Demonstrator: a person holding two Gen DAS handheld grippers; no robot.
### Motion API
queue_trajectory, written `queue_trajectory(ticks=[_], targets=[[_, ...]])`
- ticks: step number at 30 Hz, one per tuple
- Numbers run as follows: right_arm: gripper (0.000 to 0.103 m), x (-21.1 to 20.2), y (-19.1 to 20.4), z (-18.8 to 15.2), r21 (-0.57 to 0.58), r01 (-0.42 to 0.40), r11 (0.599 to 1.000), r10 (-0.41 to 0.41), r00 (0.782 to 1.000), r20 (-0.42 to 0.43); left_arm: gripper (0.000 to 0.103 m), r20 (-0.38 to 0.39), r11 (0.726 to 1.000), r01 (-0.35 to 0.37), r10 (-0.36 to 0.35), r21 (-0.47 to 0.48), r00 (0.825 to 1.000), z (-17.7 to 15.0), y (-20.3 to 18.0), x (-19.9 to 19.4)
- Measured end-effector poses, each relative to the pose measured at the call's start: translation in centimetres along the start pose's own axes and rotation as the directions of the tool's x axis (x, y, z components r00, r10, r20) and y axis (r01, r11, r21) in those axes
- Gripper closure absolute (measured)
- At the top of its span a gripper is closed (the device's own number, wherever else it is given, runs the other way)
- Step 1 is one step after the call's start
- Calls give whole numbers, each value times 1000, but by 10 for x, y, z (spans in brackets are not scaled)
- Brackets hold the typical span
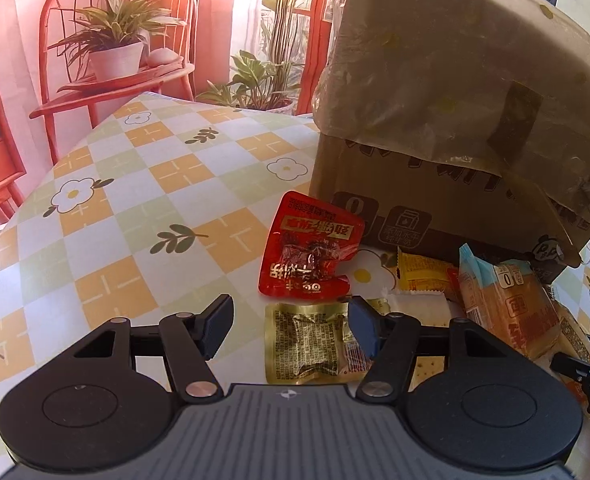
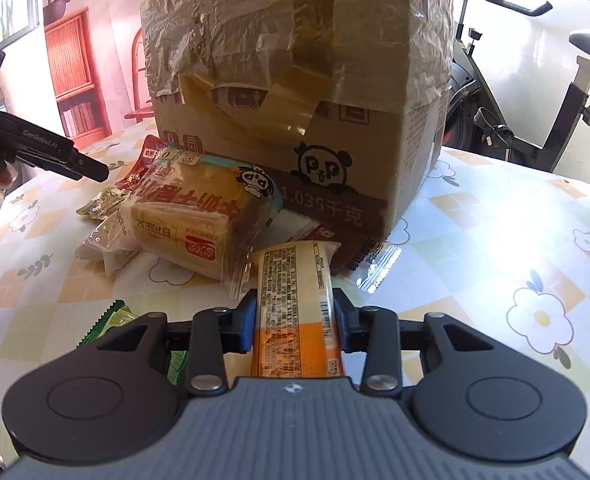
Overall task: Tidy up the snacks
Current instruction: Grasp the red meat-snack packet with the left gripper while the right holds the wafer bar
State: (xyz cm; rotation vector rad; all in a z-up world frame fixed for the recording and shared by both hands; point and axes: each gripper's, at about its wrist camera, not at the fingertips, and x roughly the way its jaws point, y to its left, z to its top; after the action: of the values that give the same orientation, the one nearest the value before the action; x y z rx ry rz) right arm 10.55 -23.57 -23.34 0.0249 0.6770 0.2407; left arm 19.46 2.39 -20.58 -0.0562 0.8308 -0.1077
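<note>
Left wrist view: left tool (image 1: 291,322) spread, pinching nothing, above gold snack pouch (image 1: 307,346) on desk (image 1: 135,216); red snack pouch (image 1: 309,248) just beyond, cardboard box (image 1: 447,128) behind. Open desk to left.

Right wrist view: right tool (image 2: 295,320) pinching orange-and-cream snack bar (image 2: 295,300); bread pack (image 2: 191,216) ahead-left beside box (image 2: 295,80). Bare desk (image 2: 495,240) to right.

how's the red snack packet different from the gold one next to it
The red snack packet is glossy red with a torn notch in one edge; the gold snack packet is metallic gold, with no tear in view. The red one lies clear ahead of the left gripper; the gold one lies below its open jaws. Both are flat pouches on the checkered tablecloth.
</note>
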Motion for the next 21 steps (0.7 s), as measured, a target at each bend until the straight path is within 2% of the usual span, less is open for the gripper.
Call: queue_trajectory(ticks=[2,6,11,16,21], targets=[[64,0,0,0,1,1,1000,-1,1000,1,33,7,999,36,-36,8,999,4,-2,9],[64,0,2,-1,-13,10,1000,-10,1000,0,32,18,999,24,-25,48,1000,11,-6,30],[64,0,1,0,-14,6,1000,-6,1000,0,21,28,997,23,-25,75,999,17,-9,46],[64,1,1,0,-15,5,1000,-5,1000,-1,20,-2,995,8,-8,95,1000,18,-5,63],[64,1,1,0,-15,5,1000,-5,1000,-1,19,19,995,1,-3,103,1000,22,-3,68]])
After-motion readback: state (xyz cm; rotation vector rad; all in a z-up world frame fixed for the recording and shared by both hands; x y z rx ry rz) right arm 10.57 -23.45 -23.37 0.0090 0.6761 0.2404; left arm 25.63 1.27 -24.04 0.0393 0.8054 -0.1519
